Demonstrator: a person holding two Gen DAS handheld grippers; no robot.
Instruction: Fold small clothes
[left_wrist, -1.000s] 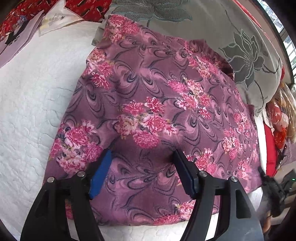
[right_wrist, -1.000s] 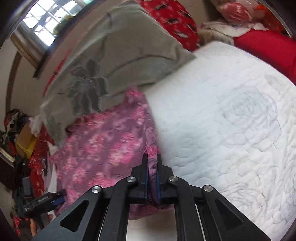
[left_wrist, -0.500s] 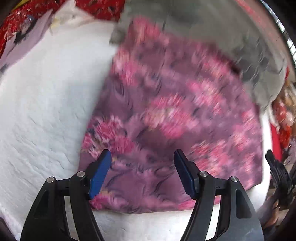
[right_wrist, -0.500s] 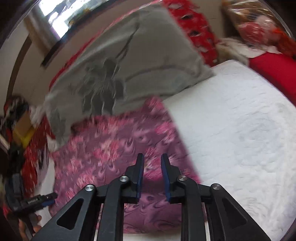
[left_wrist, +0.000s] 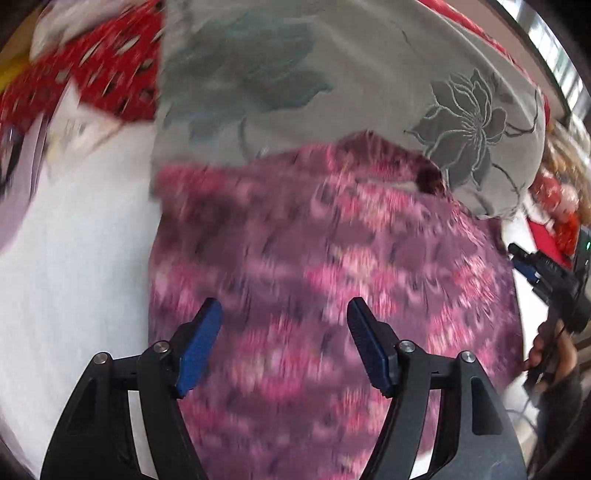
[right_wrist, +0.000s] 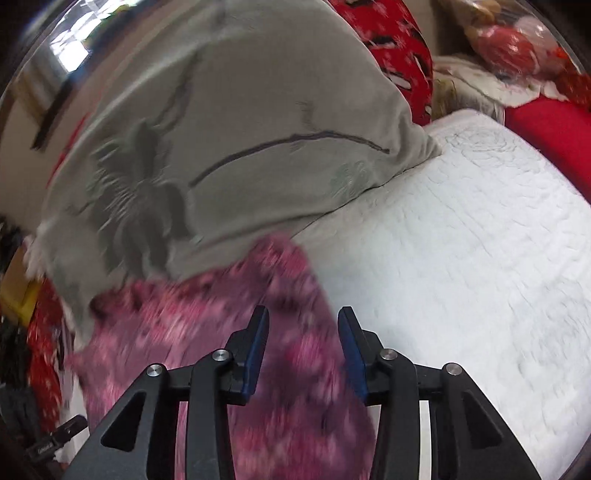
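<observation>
A purple garment with pink flowers (left_wrist: 332, 266) lies flat on the white quilted bed (left_wrist: 74, 266); its far edge touches a grey flowered pillow (left_wrist: 332, 74). My left gripper (left_wrist: 284, 347) is open and empty, hovering over the garment's near part. My right gripper (right_wrist: 303, 350) is open and empty over the garment's right edge (right_wrist: 280, 306), and also shows at the right of the left wrist view (left_wrist: 532, 269). Both views are motion-blurred.
The grey pillow (right_wrist: 221, 147) leans at the back of the bed. Red patterned fabric (left_wrist: 103, 74) and red bedding (right_wrist: 546, 125) lie behind. White quilt (right_wrist: 461, 258) spreads to the right of the garment. Clutter sits off the bed's left side (right_wrist: 22, 295).
My right gripper let go of the garment's edge and opened wider. The garment dropped flat. Both grippers pulled back and lifted away from it.
</observation>
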